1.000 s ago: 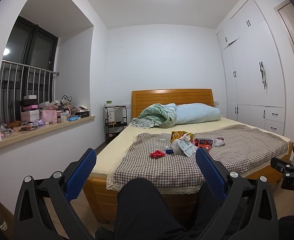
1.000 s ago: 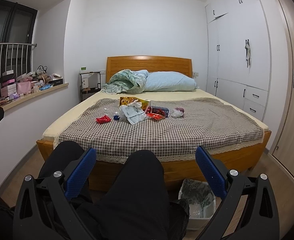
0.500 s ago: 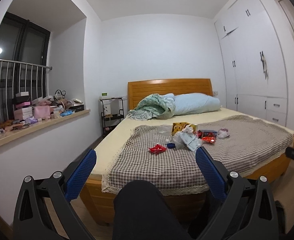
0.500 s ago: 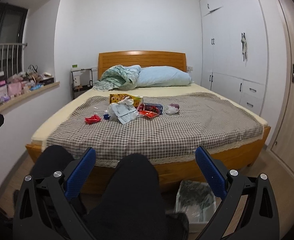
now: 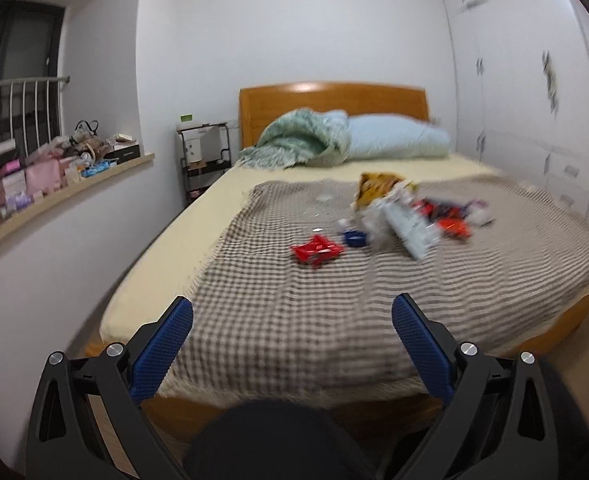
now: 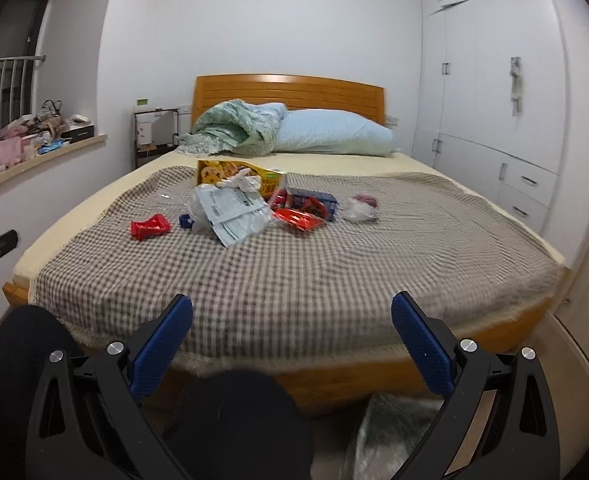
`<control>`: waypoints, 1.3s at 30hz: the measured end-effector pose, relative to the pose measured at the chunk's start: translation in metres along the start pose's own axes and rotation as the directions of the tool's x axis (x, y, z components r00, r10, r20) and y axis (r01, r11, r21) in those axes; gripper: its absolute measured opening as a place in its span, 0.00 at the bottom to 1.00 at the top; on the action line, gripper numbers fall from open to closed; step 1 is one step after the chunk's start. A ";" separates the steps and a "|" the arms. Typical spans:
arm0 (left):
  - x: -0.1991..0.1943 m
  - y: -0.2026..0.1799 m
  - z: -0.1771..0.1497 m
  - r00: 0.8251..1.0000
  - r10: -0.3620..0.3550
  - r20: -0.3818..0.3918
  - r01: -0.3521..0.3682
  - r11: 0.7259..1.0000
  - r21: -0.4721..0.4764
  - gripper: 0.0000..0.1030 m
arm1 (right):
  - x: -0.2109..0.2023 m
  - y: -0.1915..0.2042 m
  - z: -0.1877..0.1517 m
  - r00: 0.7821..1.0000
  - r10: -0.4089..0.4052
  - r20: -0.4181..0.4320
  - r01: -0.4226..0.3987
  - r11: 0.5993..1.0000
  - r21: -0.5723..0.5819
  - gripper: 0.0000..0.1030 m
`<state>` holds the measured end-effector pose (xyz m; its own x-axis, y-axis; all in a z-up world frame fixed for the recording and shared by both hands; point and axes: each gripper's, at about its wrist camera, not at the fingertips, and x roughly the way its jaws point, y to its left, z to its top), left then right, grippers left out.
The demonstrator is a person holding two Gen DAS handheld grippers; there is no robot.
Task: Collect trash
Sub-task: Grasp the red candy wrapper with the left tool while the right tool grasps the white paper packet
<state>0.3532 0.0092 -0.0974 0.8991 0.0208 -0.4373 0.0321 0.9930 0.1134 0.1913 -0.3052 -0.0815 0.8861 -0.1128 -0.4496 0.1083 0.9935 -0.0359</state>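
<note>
Two grippers are up in front of me, both spread wide and carrying nothing: the left gripper (image 5: 292, 316) hangs short of the foot of the bed (image 5: 154, 264), and the right gripper (image 6: 292, 314) does the same from a little further right. I read the wide spread as readiness, since nothing is within reach yet. All the trash sits together near the middle of the checked blanket (image 6: 334, 272), well apart from either gripper. Nearest the left side lies a red wrapper (image 6: 150, 227), with a small blue cap (image 6: 184, 220) just beside it. A crumpled white plastic bag (image 6: 230, 216) lies across the middle, touching a yellow snack packet (image 6: 230, 174) behind it. To its right are red packets (image 6: 298, 216) against a blue box (image 6: 314, 200), then a white and pink wad (image 6: 360, 208) set slightly apart. The left view is blurred, so I trust the right one for detail. Below the right gripper, on the floor by the bed's foot, I can make out a lined bin (image 6: 390, 432), which I judge to be where everything is meant to go. My guess is the red wrapper suits the left gripper, lying on its side of the heap.
</note>
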 end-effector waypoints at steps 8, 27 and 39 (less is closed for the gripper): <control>0.121 -0.007 0.035 0.996 -0.004 -0.089 0.015 0.992 0.127 0.93 | 0.107 -0.024 0.016 0.980 0.061 -0.189 -0.052 0.997 0.049 0.92; 0.352 -0.068 0.051 0.906 -0.165 -0.389 0.351 0.807 0.475 0.94 | 0.305 -0.065 0.071 0.954 0.145 -0.264 -0.117 0.986 0.119 0.66; 0.377 -0.047 0.041 0.781 -0.301 -0.548 0.467 0.863 0.192 0.27 | 0.322 -0.007 0.086 0.950 0.234 -0.208 -0.237 0.971 0.011 0.66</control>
<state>0.7086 -0.0348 -0.2315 0.4532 -0.2190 -0.8641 0.5317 0.8444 0.0649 0.5148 -0.3503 -0.1498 0.7729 0.1288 -0.6213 -0.0996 0.9917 0.0817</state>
